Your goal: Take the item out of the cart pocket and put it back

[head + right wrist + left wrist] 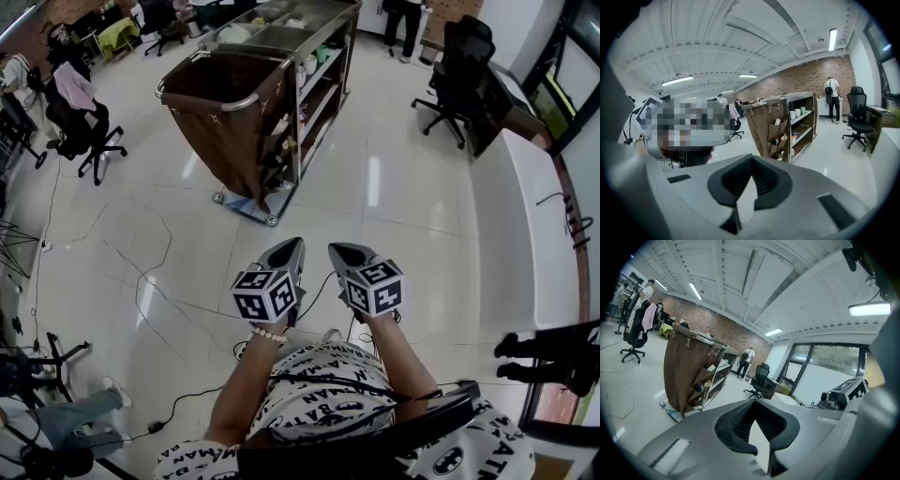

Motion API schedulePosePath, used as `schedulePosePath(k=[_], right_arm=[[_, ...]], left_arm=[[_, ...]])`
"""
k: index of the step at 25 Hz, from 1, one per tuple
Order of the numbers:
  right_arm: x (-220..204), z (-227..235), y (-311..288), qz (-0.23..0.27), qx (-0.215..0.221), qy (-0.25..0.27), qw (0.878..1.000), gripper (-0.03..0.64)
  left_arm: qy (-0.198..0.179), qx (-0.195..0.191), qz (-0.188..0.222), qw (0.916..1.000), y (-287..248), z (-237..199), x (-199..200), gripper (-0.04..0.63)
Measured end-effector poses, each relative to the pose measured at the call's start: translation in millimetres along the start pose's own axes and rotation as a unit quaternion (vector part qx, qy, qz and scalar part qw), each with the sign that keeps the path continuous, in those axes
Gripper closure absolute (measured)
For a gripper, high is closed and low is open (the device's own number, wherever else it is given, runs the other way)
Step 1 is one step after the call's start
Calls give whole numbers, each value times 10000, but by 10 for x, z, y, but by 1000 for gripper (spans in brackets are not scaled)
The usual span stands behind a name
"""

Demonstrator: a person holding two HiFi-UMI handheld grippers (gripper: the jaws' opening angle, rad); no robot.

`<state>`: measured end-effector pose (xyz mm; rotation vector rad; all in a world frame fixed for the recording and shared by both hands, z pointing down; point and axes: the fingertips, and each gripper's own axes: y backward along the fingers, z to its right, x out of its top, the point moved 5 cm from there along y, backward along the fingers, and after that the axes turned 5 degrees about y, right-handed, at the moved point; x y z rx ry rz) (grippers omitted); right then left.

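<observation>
The housekeeping cart [309, 37] stands across the shiny floor, well ahead of me, with a brown bag [225, 122] hung on its near end. Its side pockets [278, 155] hold small items that are too far off to tell apart. In the left gripper view the cart [682, 366] is at the left. The right gripper view has the cart [764, 124] and its pockets [778, 133] at centre. My left gripper [292, 246] and right gripper [339, 249] are held side by side close to my body. Both are shut and empty, pointing toward the cart.
Cables [141, 281] trail over the floor at the left. Black office chairs stand at the left [80, 127] and the far right [459, 75]. A white counter [525, 234] runs along the right side. A person [405, 23] stands far behind the cart.
</observation>
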<state>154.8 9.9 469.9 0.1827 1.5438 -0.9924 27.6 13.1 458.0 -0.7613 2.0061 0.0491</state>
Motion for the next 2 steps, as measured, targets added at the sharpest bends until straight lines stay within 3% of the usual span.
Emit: schedulePosePath(k=[2], right_arm=[[-6,-24,-8,-15,4,24,10000,617]], left_arm=[[7,-5,-3,10000,15,-10,-6,592]])
